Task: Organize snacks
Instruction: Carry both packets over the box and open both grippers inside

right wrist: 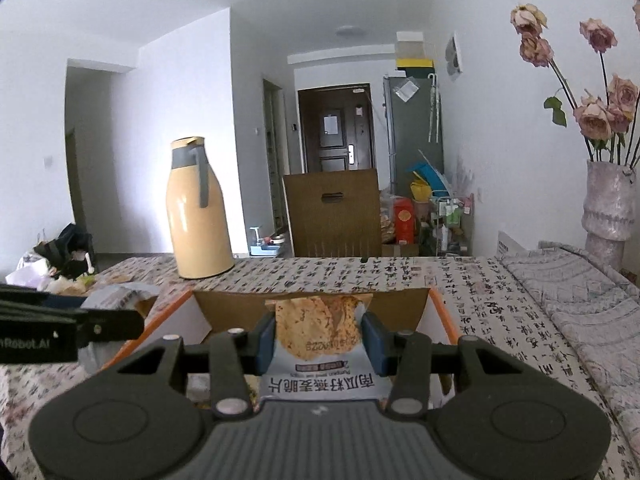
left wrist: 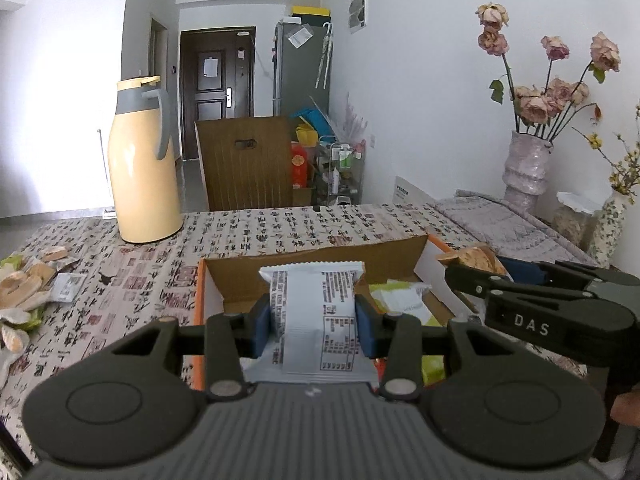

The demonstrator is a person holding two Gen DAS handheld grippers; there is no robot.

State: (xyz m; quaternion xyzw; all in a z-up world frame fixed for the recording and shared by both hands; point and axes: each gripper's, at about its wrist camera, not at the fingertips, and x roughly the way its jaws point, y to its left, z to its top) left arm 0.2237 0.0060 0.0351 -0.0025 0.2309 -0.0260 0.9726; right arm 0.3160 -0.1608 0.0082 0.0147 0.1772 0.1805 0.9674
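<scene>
- White-walled room is showing behind, with a dark door (left wrist: 216,88) at the far end and a brown cardboard carton (left wrist: 244,162) past the counter (left wrist: 280,224), which is wearing a calligraphy-print cloth.
- You are holding the left claw (left wrist: 316,324) over the open orange-edged box (left wrist: 312,258); its blue pads (left wrist: 262,326) are pressing both sides of a white snack packet (left wrist: 316,312), printed back facing up.
- You are holding the right claw (right wrist: 319,338) above the same box (right wrist: 404,302), pads clamping a cracker packet (right wrist: 316,328) with a cracker photo and Chinese lettering on the front.
- In the left wrist view the right claw (left wrist: 460,272) is sitting just right of the box, with the cracker packet (left wrist: 476,258) sticking out past its tip.
- In the right wrist view the left claw is coming in from the left edge, and its white packet (right wrist: 116,296) is partly showing behind the fingers.
- Inside the box more packets (left wrist: 404,292) in white and yellow-green are lying on the bottom.
- Loose snack packets (left wrist: 28,280) are lying in a heap on the counter well left of the box.
- Yellow thermos jug (left wrist: 142,164) is standing upright on the counter behind the box, to the left.
- Vase of dried roses (left wrist: 526,164) is standing at the far right by the wall.
</scene>
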